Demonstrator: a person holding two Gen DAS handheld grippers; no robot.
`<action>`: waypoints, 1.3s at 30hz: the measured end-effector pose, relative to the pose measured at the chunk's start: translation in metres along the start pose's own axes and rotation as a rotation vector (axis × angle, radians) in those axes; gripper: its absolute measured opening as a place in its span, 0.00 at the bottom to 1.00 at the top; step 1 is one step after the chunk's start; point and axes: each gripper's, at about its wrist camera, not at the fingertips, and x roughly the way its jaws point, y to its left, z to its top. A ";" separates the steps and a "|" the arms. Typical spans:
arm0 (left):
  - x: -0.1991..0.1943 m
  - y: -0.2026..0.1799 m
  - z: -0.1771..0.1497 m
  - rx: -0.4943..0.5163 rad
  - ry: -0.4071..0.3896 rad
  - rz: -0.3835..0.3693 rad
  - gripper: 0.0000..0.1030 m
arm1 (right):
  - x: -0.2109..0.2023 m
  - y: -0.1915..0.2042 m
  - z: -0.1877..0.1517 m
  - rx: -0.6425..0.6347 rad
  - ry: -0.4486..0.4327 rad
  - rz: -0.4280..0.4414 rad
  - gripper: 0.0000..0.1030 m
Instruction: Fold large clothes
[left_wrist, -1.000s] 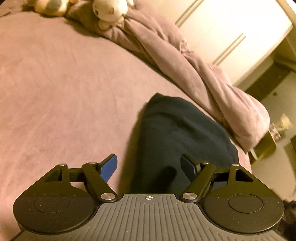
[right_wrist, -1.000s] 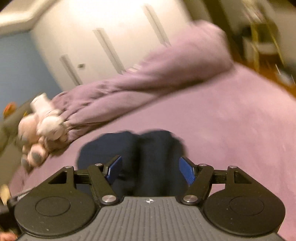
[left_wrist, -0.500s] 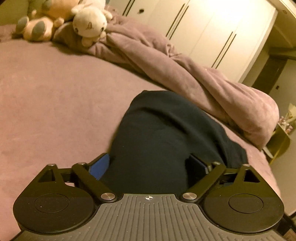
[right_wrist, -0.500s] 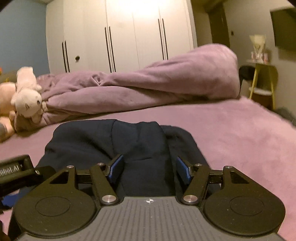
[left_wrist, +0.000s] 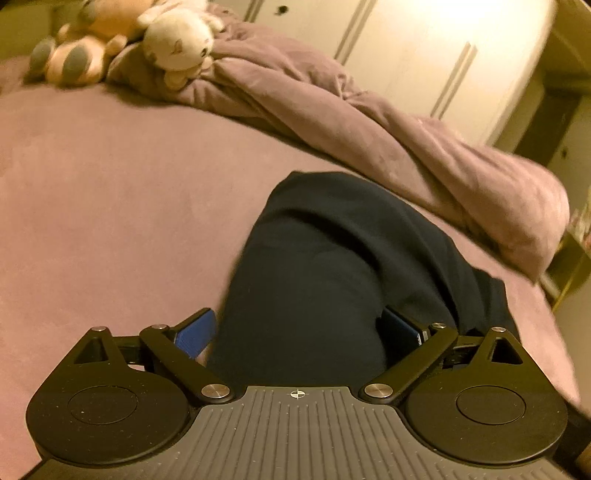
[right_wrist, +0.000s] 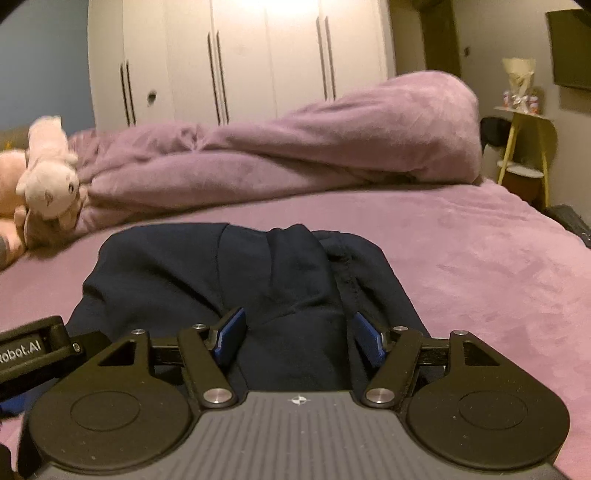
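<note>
A navy garment (left_wrist: 332, 266) lies folded in a thick bundle on the purple bedspread (left_wrist: 110, 206). My left gripper (left_wrist: 299, 328) straddles its near end with the jaws wide. The left pad (left_wrist: 195, 334) stands clear of the cloth edge and the right pad (left_wrist: 400, 330) is half hidden by it. In the right wrist view the same garment (right_wrist: 184, 273) shows a raised ridge of cloth. My right gripper (right_wrist: 297, 334) holds this ridge between its blue pads (right_wrist: 231, 334). Its jaws are opening, with the cloth still filling the gap.
A rumpled purple duvet (right_wrist: 314, 151) runs along the far side of the bed, with plush toys (left_wrist: 173, 40) at its left end. White wardrobe doors (right_wrist: 240, 55) stand behind. A yellow side table (right_wrist: 524, 147) is beyond the bed's right edge. The left gripper's labelled housing (right_wrist: 33, 349) sits close on the right gripper's left.
Both grippers came down and closer to the garment, then stayed nearly still. The left jaws spread much wider. The right view levelled out from a tilted, blurred one.
</note>
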 end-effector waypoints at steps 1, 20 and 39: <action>-0.003 -0.002 0.005 0.025 -0.002 0.007 0.96 | -0.004 -0.001 0.006 0.005 0.014 0.008 0.65; 0.084 -0.052 0.027 0.170 0.030 0.098 1.00 | 0.076 -0.006 0.022 -0.041 0.078 -0.069 0.66; -0.052 0.015 -0.005 0.120 0.150 -0.104 1.00 | -0.079 -0.009 -0.018 -0.089 -0.008 0.028 0.72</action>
